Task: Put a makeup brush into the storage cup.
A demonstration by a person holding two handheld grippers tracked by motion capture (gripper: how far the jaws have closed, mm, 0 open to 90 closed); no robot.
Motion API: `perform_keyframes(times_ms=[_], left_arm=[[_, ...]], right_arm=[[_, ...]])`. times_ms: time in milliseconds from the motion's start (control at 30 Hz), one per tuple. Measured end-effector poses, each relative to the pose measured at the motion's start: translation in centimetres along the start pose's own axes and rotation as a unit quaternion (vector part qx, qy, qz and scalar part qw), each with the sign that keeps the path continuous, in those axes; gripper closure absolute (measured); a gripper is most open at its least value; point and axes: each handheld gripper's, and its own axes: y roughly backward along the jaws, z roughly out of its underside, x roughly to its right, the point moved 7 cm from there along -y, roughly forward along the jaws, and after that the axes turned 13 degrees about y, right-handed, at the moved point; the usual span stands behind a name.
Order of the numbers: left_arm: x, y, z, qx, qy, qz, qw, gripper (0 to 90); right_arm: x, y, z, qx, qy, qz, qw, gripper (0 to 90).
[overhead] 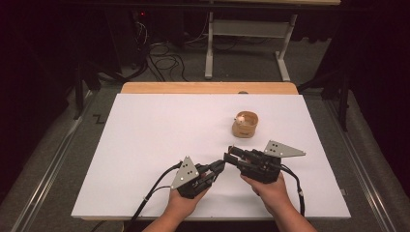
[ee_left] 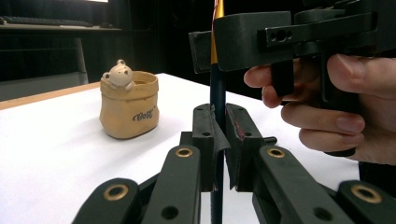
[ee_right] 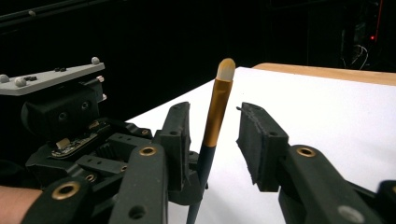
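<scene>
White board (overhead: pixel 145 145) covers the table; the left half and far edge are seen free. A dark-handled brush with a gold ferrule (ee_right: pixel 215 112) is clamped upright by the left gripper (ee_left: pixel 220 135), near the board's front edge. The right gripper (ee_right: pixel 215 135) is placed around the ferrule, jaws narrowed but a gap remains on one side; contact on the other side cannot be told. A tan bear pot (overhead: pixel 245 124) is set well apart, beyond the grippers.
</scene>
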Motion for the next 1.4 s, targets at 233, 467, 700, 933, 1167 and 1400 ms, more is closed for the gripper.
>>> perform_keyframes(times_ms=[233, 467, 700, 933, 1167, 1400], left_arm=[[0.02, 0.03, -0.04, 0.002, -0.001, 0.000, 1.0000, 83.1], [0.09, 0.11, -0.10, 0.003, -0.002, 0.001, 1.0000, 83.1], [0.05, 0.07, -0.07, 0.003, -0.002, 0.000, 1.0000, 83.1], [0.07, 0.07, -0.05, 0.001, -0.003, 0.000, 1.0000, 83.1], [0.06, -0.05, 0.09, -0.001, -0.002, 0.001, 1.0000, 83.0], [0.02, -0.11, 0.16, -0.008, 0.000, -0.001, 1.0000, 82.7]], right_arm=[[-0.13, -0.14, 0.17, -0.006, 0.004, -0.001, 1.0000, 70.6], [-0.15, -0.12, 0.18, -0.007, 0.005, -0.005, 1.0000, 73.9], [-0.22, -0.21, 0.28, -0.008, 0.003, -0.008, 0.9999, 76.8], [-0.27, -0.17, 0.28, -0.007, 0.002, -0.010, 0.9999, 81.4], [-0.53, -0.26, 0.32, -0.008, 0.006, -0.012, 0.9999, 85.0], [-0.44, -0.26, 0.38, -0.009, 0.005, -0.014, 0.9998, 85.2]])
